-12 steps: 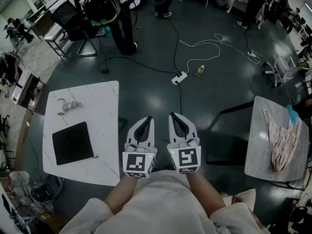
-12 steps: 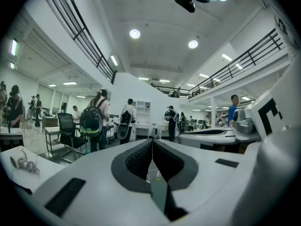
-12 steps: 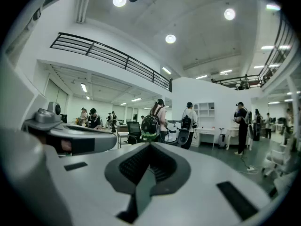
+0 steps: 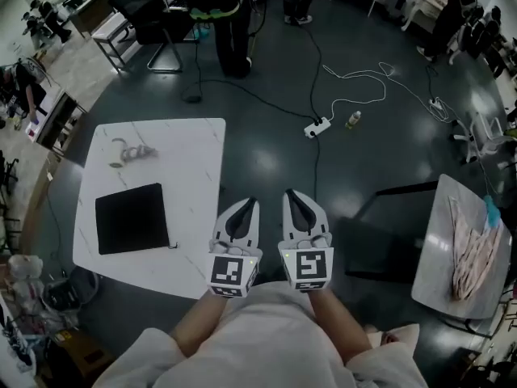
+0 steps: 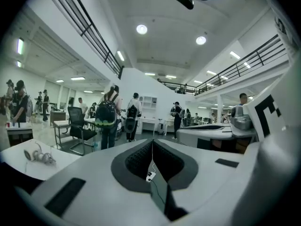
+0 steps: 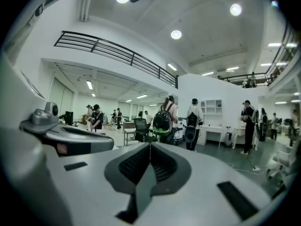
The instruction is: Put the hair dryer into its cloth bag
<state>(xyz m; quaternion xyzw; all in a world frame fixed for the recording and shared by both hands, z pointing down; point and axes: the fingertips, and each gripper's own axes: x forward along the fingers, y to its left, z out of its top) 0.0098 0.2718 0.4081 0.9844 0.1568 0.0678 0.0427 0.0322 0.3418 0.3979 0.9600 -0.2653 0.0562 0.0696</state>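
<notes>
A: On the white table [image 4: 194, 156], at the person's left: black cloth bag [image 4: 132, 217] lying flat. A small pale tangle [image 4: 129, 153] lies beyond it, apart.
B: Grippers?
A: Left gripper [image 4: 247, 206] and right gripper [image 4: 291, 197] are side by side, just right of the table. Jaws pressed together, nothing between them.

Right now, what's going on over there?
A person holds the left hand-held gripper and the right hand-held gripper side by side in front of them, both shut and empty. Nothing is being handled yet. The black cloth bag lies flat on the white table to their left, with a small pale tangled object beyond it. I cannot make out a hair dryer.
</notes>
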